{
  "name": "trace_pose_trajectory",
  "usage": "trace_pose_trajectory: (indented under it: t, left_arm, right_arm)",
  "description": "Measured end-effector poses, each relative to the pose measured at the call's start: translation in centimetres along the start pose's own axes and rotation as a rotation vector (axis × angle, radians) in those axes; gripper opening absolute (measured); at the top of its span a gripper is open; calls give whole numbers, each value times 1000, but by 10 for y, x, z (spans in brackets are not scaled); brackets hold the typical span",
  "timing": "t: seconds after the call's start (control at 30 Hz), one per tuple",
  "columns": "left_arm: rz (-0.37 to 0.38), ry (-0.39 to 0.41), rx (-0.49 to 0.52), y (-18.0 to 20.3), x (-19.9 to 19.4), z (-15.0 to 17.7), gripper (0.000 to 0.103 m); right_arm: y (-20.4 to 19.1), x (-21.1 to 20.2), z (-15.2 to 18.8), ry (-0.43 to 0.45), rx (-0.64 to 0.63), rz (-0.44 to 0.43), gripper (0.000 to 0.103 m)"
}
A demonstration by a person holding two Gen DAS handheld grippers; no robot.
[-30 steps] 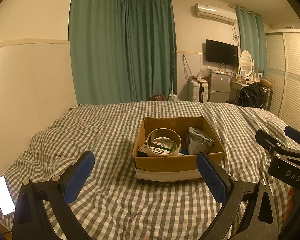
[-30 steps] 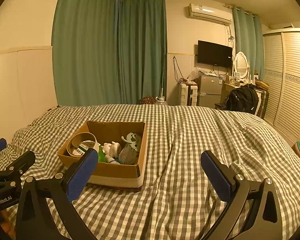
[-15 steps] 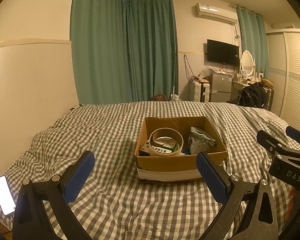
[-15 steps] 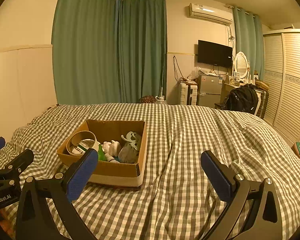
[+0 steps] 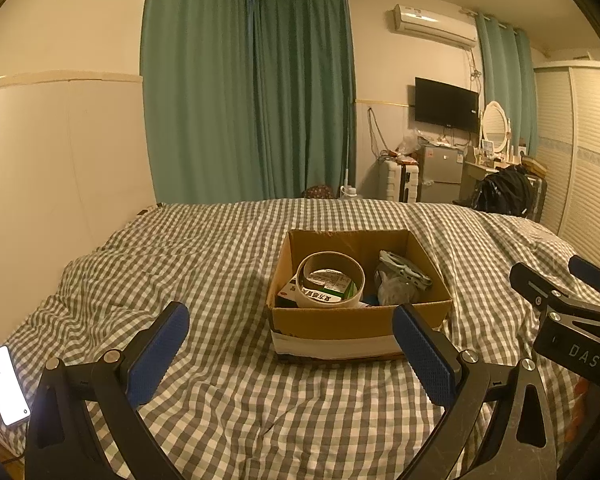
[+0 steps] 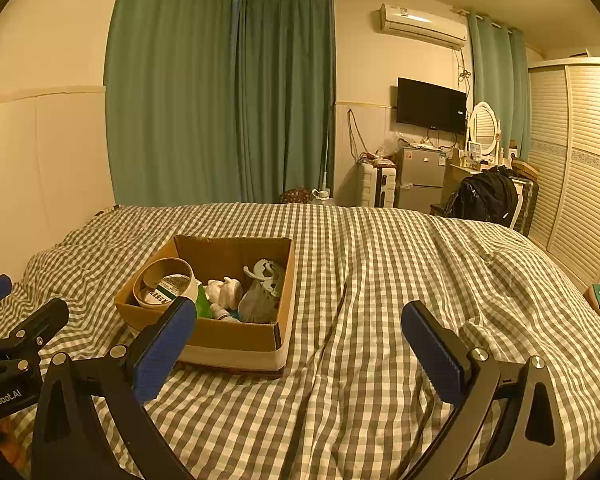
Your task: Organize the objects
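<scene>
An open cardboard box (image 5: 332,322) (image 6: 236,338) rests on the checked bed cover. Inside lie a wide tape roll (image 5: 330,280) (image 6: 166,282), a green-and-white packet (image 5: 326,290), a white figurine (image 6: 225,290), a grey bundle (image 5: 396,290) (image 6: 258,304) and a pale plastic piece (image 5: 404,266) (image 6: 266,270). My left gripper (image 5: 296,356) hovers open just in front of the box, nothing between its blue pads. My right gripper (image 6: 300,354) is open too, to the right of the box, and also shows in the left wrist view as a black gripper (image 5: 564,300).
A lit phone (image 5: 5,384) lies at the bed's left edge. The checked cover (image 6: 420,280) spreads wide to the right of the box. Beyond the bed stand green curtains (image 5: 252,100), a small fridge (image 6: 420,178), a backpack (image 6: 486,196) and a louvred wardrobe (image 6: 580,152).
Both views have shifted slightly, so the box sits a touch lower and nearer. Both grippers stay open and empty; nothing in the box has moved.
</scene>
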State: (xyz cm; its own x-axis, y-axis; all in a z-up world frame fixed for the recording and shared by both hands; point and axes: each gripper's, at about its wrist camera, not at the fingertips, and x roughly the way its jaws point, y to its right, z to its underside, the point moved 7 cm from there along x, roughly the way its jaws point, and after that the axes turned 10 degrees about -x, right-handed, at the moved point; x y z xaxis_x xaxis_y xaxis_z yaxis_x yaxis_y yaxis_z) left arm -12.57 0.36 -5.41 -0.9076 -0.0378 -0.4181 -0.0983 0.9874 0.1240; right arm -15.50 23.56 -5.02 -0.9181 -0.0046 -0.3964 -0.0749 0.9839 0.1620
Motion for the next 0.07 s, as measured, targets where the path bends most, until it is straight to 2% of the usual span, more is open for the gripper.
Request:
trace_pose_trajectory:
  t: [0.07]
  left_arm:
    - [-2, 1, -4, -1, 0, 0, 103]
  right_arm:
    - [0, 0, 0, 0, 0, 0, 103]
